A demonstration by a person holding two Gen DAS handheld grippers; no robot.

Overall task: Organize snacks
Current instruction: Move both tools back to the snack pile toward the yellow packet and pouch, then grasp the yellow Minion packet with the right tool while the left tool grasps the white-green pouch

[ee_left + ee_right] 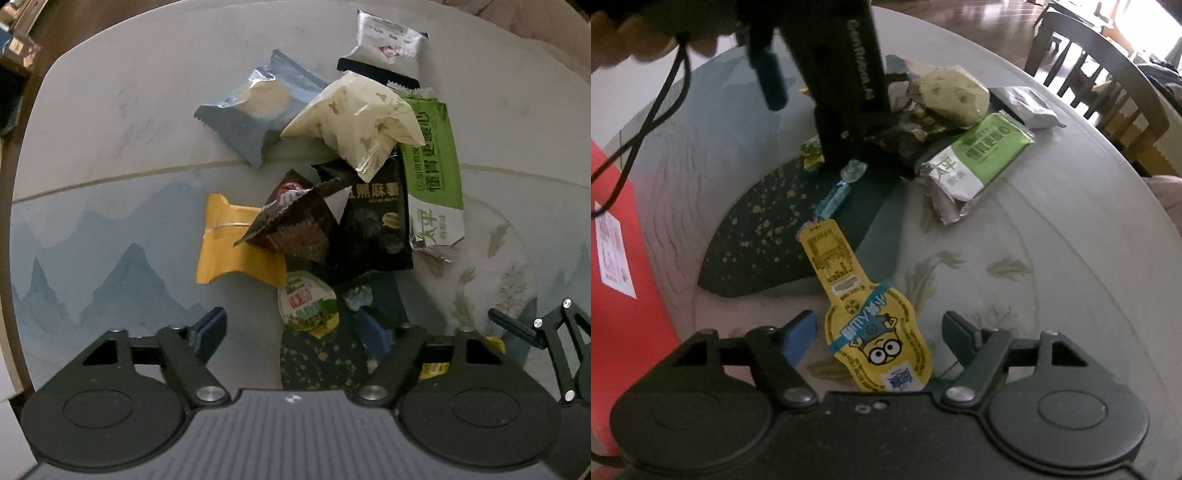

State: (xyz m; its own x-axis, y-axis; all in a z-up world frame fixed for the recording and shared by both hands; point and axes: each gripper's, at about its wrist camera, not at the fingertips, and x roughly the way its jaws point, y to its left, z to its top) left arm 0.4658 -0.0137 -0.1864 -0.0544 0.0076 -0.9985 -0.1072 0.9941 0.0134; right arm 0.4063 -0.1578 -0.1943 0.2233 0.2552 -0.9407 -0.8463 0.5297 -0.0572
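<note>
A pile of snack packets lies on the round table [92, 147]: a blue-grey pastry pack [255, 110], a cream pouch [358, 122], a green bar [434, 173], a black sesame pack [376, 225], a yellow pouch [232, 243], a brown wafer pack [295, 225] and a round jelly cup [306, 301]. My left gripper [295, 332] is open above the jelly cup. My right gripper [879, 336] is open, its jaws either side of a yellow minion-shaped packet [875, 328] lying on the table. The left gripper's body [842, 74] shows in the right wrist view.
A dark speckled mat [768, 229] lies under part of the pile, with a blue candy [838, 192] on it. A silver packet [388, 44] lies at the far side. A red box [624, 258] stands at the left. A wooden chair [1100, 74] stands beyond the table.
</note>
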